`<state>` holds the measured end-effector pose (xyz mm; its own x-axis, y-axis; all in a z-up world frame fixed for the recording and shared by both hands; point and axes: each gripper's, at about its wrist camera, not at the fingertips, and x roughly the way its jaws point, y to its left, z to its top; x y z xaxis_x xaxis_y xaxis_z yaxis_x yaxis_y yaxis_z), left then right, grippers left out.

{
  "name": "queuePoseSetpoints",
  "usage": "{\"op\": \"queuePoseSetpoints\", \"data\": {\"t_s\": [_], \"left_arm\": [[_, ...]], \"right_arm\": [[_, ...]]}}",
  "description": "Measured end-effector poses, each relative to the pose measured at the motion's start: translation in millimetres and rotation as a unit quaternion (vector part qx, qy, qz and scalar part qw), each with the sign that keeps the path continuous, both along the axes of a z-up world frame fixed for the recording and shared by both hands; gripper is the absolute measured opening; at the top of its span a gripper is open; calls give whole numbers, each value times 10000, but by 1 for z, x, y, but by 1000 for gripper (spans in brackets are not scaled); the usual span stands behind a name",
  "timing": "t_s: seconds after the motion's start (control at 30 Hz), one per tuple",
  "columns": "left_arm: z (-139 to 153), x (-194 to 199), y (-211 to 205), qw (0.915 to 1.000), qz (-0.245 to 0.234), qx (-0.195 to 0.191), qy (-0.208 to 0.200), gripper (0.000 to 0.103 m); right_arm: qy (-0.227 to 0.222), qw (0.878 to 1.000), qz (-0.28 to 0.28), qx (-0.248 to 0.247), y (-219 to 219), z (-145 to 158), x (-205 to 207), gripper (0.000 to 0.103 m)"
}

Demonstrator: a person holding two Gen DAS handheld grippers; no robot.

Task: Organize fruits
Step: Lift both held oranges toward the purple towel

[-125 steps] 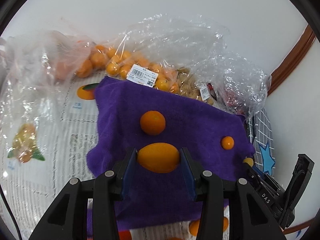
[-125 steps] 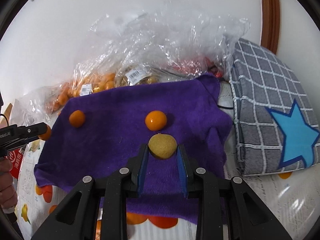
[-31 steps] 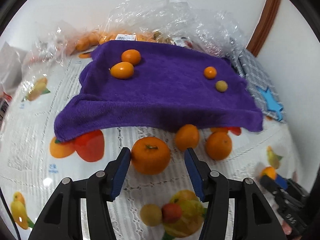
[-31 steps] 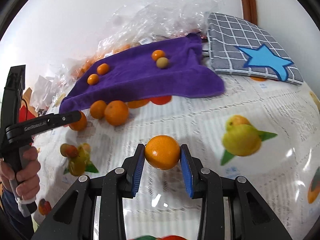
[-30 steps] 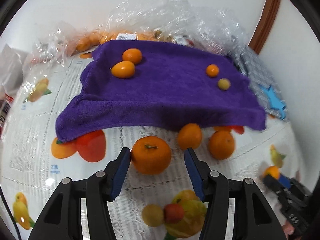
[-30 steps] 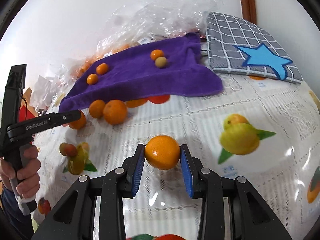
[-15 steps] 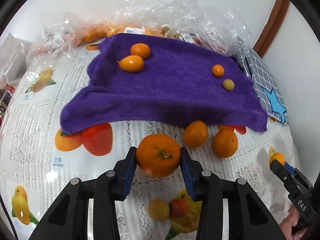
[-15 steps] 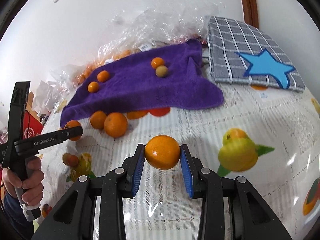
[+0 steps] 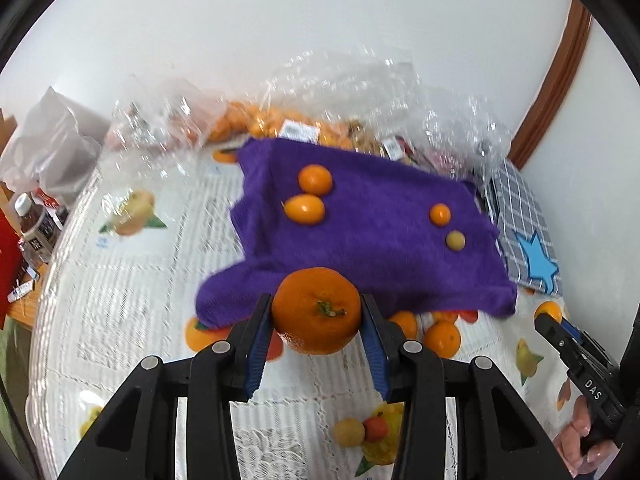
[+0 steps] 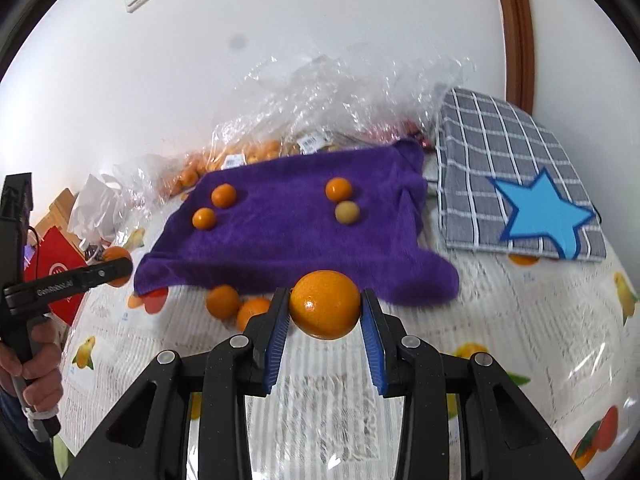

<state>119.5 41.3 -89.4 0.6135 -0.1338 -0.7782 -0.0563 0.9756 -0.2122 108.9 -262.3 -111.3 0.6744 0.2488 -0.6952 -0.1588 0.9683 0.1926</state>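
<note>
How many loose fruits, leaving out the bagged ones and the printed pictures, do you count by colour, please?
Orange fruits: 7
Yellowish-brown fruit: 1
Total: 8

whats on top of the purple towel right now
Four small fruits lie on the purple towel: two orange ones near its left side, and an orange one beside a yellowish one toward the right. What lies beneath it is covered.

Black tongs point(image 9: 316, 322) (blue pads point(image 9: 256, 344), silver screws point(image 9: 221, 347)), white lettering.
</note>
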Motion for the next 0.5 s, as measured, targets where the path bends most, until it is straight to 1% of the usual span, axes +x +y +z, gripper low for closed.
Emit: {"op": "queuePoseSetpoints", "data": {"t_s": [0.2,0.37,0.5], "left_arm": [[7,11,13,9999,47,-34,-100,40],[8,29,17,9998,53,-125,-131,40],[3,44,13,9998,-10,-181,-77,40]], "right_arm": [[-174,9997,-140,-55,1,11,11,35],[-137,9995,-276,-88,-6,13,27,35],[-123,9993,-357,-59,-11,13,39,35]]}}
